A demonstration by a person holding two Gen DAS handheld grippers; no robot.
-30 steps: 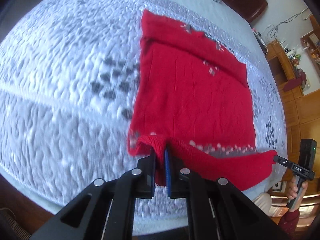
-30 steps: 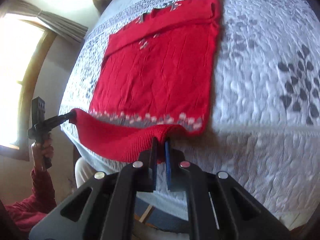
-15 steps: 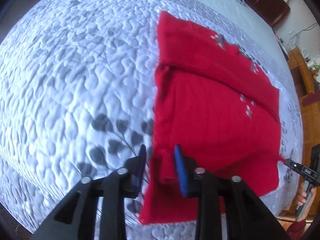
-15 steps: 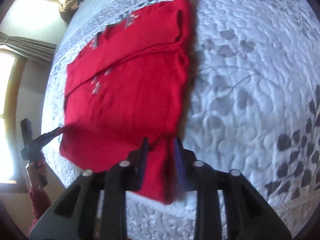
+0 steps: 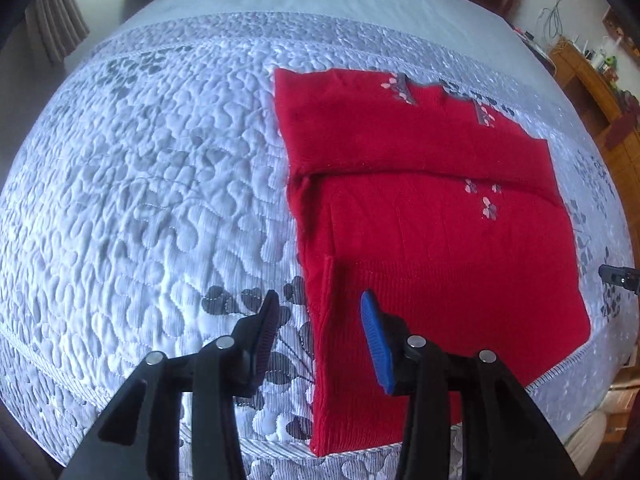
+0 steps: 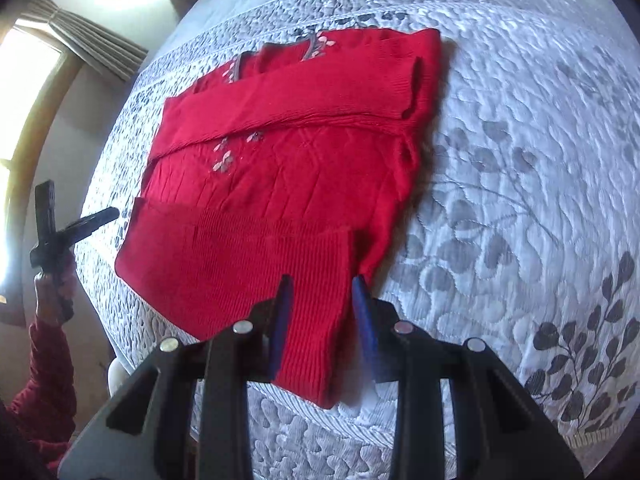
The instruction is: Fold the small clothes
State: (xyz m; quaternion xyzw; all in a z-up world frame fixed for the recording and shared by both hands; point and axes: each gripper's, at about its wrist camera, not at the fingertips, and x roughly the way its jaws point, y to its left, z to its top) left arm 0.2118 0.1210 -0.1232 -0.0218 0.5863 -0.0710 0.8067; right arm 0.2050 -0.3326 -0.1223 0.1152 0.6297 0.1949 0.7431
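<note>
Both tongs, left gripper and right gripper, had just parted, releasing the red sweater. Best to lift straight off, leaving the folded hem flat.

Both wrists look steeply down – shared sweater

A red knitted sweater lies flat on the quilted bed, partly folded: one sleeve is laid across the chest below the grey-trimmed neckline with its small pink flowers, and the ribbed hem end is turned up over the body, near the bed's edge
</note>
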